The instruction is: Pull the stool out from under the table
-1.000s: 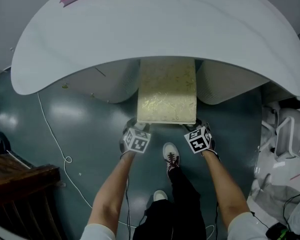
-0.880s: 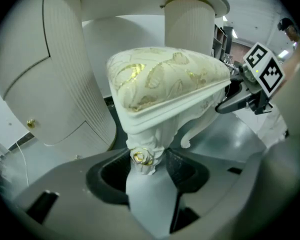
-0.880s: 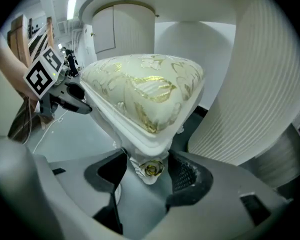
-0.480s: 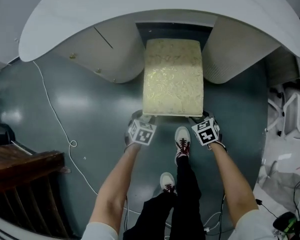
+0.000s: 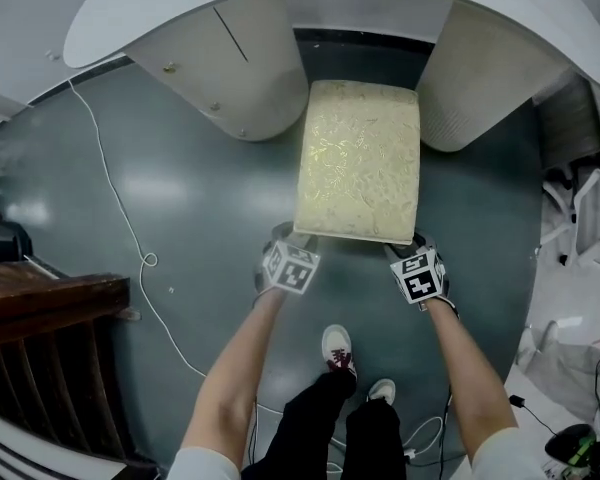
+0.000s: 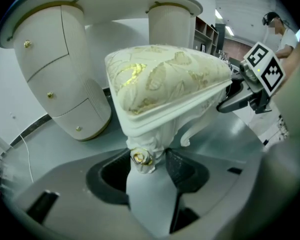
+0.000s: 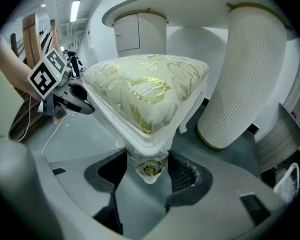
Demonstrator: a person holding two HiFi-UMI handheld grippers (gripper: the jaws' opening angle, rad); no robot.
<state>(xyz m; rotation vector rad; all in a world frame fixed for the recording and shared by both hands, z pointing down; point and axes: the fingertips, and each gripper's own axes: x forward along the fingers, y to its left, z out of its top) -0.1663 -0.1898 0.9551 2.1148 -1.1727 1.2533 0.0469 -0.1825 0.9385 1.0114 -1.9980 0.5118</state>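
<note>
Stool (image 5: 358, 163) has slid out, nearly clear of the table (image 5: 160, 18) ahead — my left claw (image 6: 146, 163) and right claw (image 7: 149, 170) clamp its near legs (image 6: 149, 201) — almost done.

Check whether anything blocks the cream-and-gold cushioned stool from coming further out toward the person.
Only the person's own white shoe, right behind the cream-and-gold stool in the pull line. The thin white cable lies off to the left, outside it.

Left gripper (image 6: 148, 170) clamps the stool's (image 6: 155, 119) white corner leg (image 6: 149, 194), pads tight either side of its gold rose (image 6: 141, 157). Right gripper (image 6: 229, 104) sits at the far corner; drawered pedestal (image 6: 55, 74) stands left.
</note>
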